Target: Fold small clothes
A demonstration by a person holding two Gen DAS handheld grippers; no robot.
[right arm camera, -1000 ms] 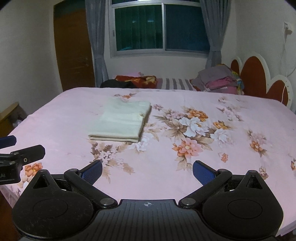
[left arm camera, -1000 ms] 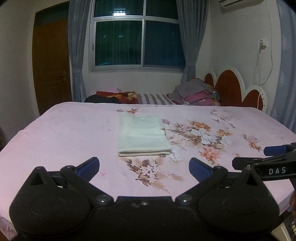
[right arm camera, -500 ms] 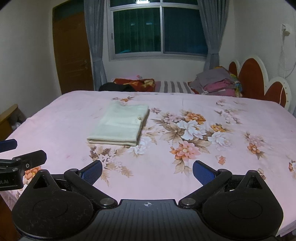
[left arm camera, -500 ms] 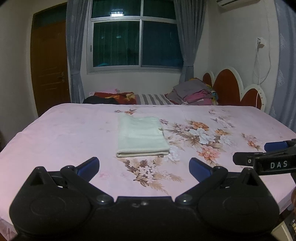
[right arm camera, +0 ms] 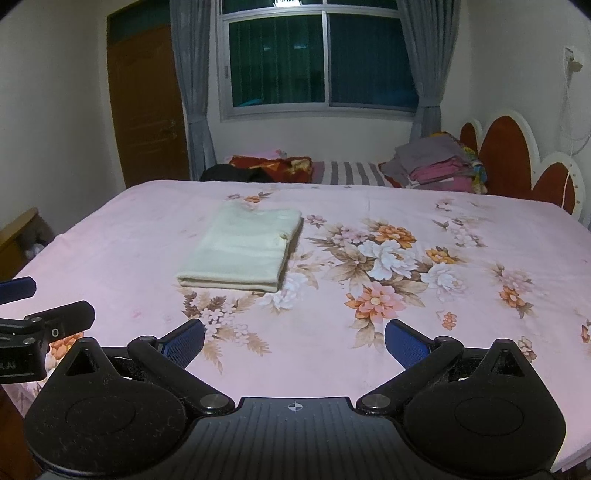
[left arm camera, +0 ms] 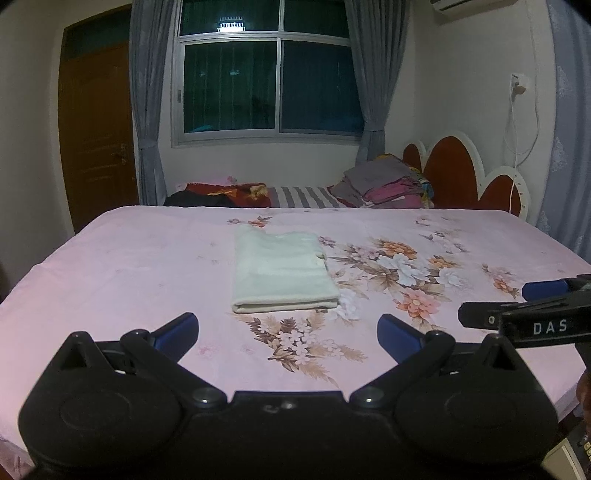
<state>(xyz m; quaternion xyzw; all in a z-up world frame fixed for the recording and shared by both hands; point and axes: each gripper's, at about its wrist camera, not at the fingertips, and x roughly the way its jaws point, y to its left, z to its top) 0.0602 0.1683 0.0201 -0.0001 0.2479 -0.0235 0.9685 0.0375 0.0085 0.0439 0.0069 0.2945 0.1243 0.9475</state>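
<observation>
So the left wrist view catches an air conditioner (left arm camera: 469,4) up top, while the right one shows a wooden piece (right arm camera: 20,236) beside the bed (right arm camera: 369,354); both cameras sit a bit higher and further back than a second ago. Left gripper (left arm camera: 287,334) and right gripper (right arm camera: 294,339) both hang spread wide, holding nothing; the pale folded cloth (left arm camera: 279,275) lies flat, a neat rectangle, mid-bed left of the big flowers.

This is a bedroom in a home. A big bed with a pink flowered sheet (left arm camera: 129,266) fills it. Behind stand a red and white headboard (left arm camera: 454,173), a dark window with grey curtains (right arm camera: 321,62), and a brown wooden door (right arm camera: 147,107).
</observation>
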